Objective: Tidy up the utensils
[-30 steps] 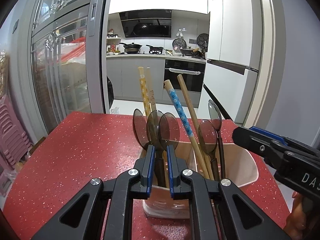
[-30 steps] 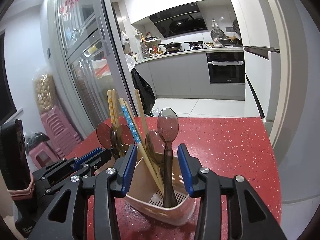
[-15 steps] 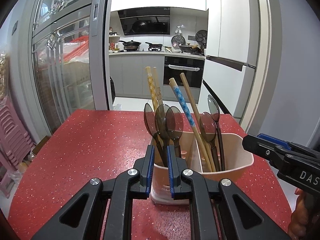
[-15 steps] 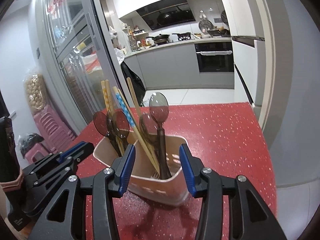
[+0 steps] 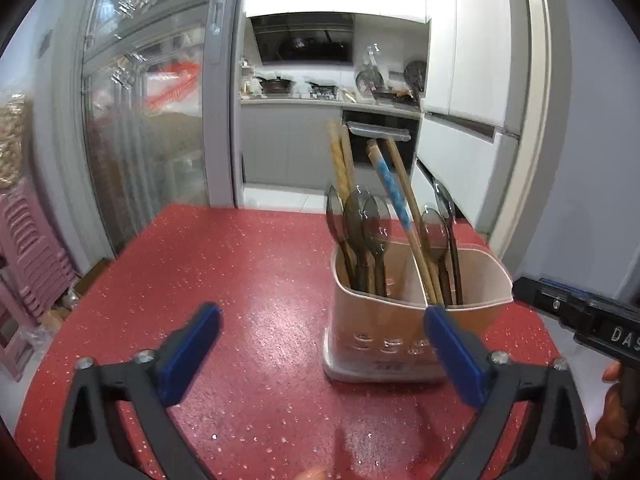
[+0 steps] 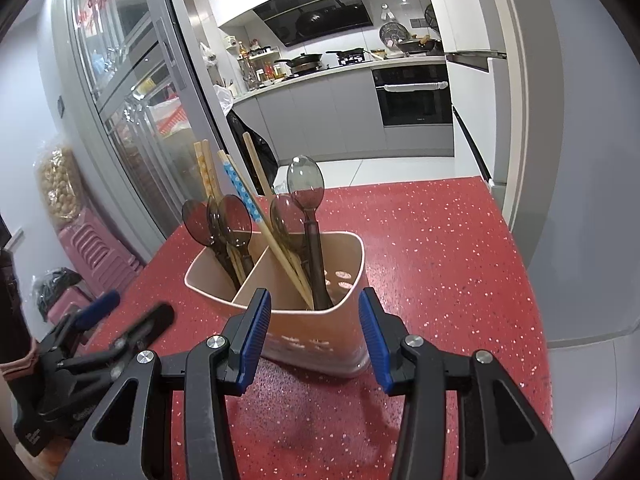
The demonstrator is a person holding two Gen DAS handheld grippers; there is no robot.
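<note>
Left-wrist view showed the left gripper point(image 5: 320, 334) with its jaws just sprung wide apart, nothing between them but bare red table point(image 5: 248, 280). The holder point(image 5: 400, 320) stood just ahead and to the right, its near corner behind the right-hand pad, not touched. Spoons point(image 5: 362, 228) and chopsticks point(image 5: 390, 184) stood upright in its two compartments. Open tabletop spread to the left, up to the far edge. In the right-wrist view the right gripper point(image 6: 314, 334) hung partly parted in front of the holder point(image 6: 344, 256), clamping nothing; clear table ran right to the edge point(image 6: 516, 240).
</note>
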